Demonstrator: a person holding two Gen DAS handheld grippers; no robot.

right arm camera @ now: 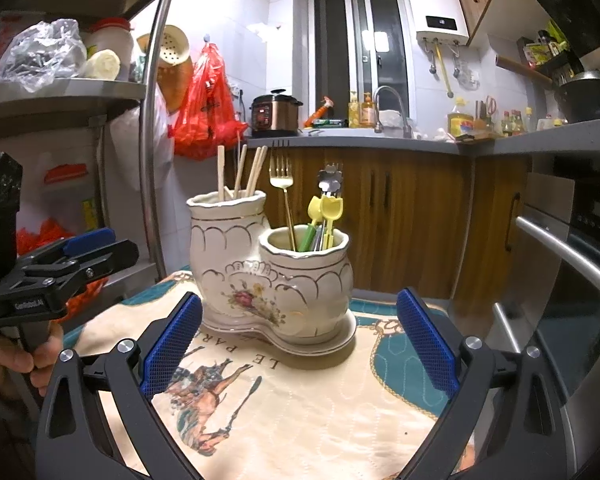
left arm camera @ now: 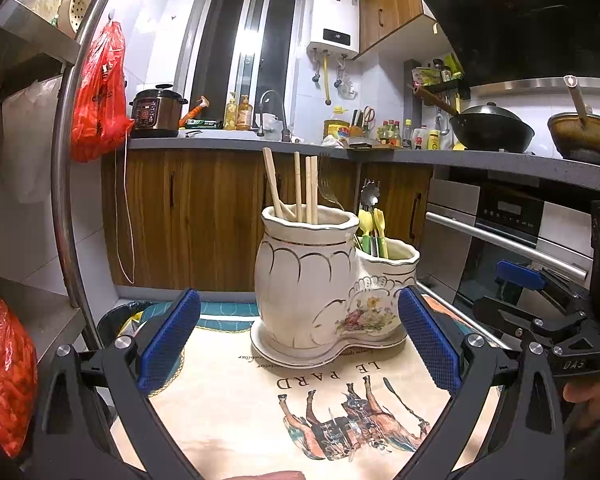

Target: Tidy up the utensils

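Note:
A white ceramic double utensil holder (left arm camera: pixel 324 288) (right arm camera: pixel 272 276) stands on a printed cloth (left arm camera: pixel 260 408) (right arm camera: pixel 300 408). Its tall pot holds several wooden chopsticks (left arm camera: pixel 300 188) (right arm camera: pixel 240 172). Its short pot holds a gold fork (right arm camera: pixel 281 178), a flower-headed metal utensil (left arm camera: pixel 370 194) (right arm camera: pixel 330 180) and yellow and green plastic forks (left arm camera: pixel 374 228) (right arm camera: pixel 324 216). My left gripper (left arm camera: pixel 300 344) is open and empty, just in front of the holder. My right gripper (right arm camera: pixel 300 344) is open and empty, also in front of it. Each gripper shows at the side of the other's view.
A metal rack (right arm camera: pixel 152 120) with red bags (left arm camera: pixel 100 92) stands to the left. An oven with a steel handle (left arm camera: pixel 508 240) (right arm camera: pixel 568 256) is to the right. Wooden cabinets and a cluttered counter (left arm camera: pixel 340 152) lie behind the table.

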